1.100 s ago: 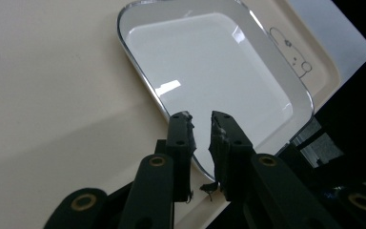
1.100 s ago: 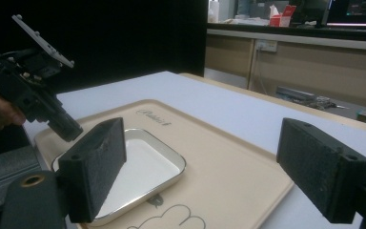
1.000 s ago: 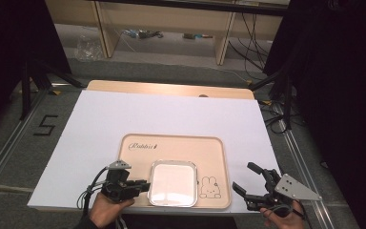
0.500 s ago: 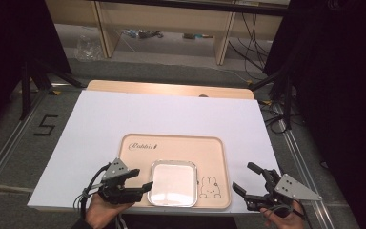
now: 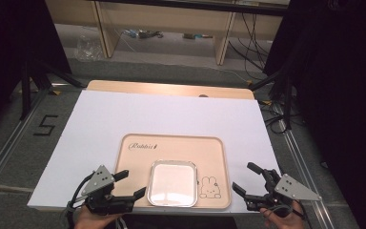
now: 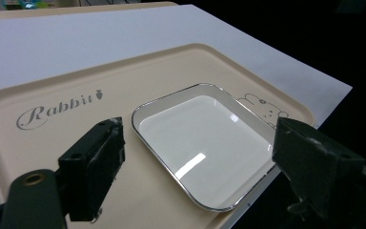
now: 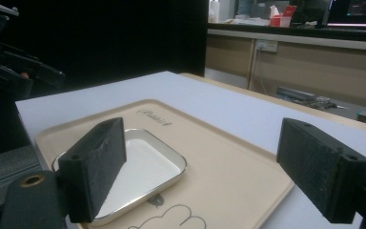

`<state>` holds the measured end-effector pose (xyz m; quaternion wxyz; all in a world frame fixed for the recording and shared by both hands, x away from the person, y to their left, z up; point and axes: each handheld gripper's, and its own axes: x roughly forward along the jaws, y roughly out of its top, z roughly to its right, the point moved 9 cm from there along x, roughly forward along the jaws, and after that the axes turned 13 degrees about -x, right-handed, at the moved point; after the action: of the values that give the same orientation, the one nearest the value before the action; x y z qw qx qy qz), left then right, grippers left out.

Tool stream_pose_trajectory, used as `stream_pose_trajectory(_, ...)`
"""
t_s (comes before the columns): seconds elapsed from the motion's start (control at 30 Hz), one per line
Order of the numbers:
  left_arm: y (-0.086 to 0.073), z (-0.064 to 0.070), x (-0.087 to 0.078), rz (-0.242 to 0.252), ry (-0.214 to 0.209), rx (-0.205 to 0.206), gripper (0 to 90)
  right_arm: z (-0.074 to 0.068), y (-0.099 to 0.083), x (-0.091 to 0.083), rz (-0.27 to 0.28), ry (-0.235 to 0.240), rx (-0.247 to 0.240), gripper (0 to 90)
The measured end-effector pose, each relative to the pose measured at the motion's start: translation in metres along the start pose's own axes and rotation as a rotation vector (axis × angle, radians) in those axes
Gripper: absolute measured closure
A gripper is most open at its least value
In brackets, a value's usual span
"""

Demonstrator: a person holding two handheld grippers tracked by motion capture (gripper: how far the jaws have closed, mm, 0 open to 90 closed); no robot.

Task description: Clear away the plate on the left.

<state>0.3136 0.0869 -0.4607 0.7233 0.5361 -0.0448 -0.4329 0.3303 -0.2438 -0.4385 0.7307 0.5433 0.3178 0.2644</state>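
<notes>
A beige tray printed "Rabbit" lies on the white table sheet, near the front edge. On it sits a square white dish with a silver rim, empty. My left gripper is open at the tray's front left corner, jaws pointing right toward the dish. My right gripper is open just off the tray's front right corner. In the left gripper view the dish lies between and beyond the jaws, on the tray. In the right gripper view the dish and tray lie ahead.
The white sheet covers a wooden table whose far edge shows. Shelving and cables stand on the floor behind. A black "5" mark is on the floor at left. In the right gripper view the left gripper is at far left.
My left gripper has slid left and back toward the front edge, away from the dish, and its jaws have spread. The right gripper has stayed put.
</notes>
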Motion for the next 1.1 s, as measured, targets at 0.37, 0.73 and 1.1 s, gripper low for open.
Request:
stream_pose_trajectory(0.37,-0.007,0.013,-0.011,0.016,-0.004,0.013,16.2,-0.002,0.001,0.001,0.010,0.017,0.015,17.6)
stream_pose_trajectory(0.73,0.005,0.013,-0.023,0.123,0.002,-0.005,16.6,-0.002,0.001,0.001,0.008,0.020,0.015,17.3)
stream_pose_trajectory(1.1,0.005,0.013,-0.023,0.109,0.018,-0.004,16.6,-0.002,0.001,0.001,0.013,0.024,0.014,17.2)
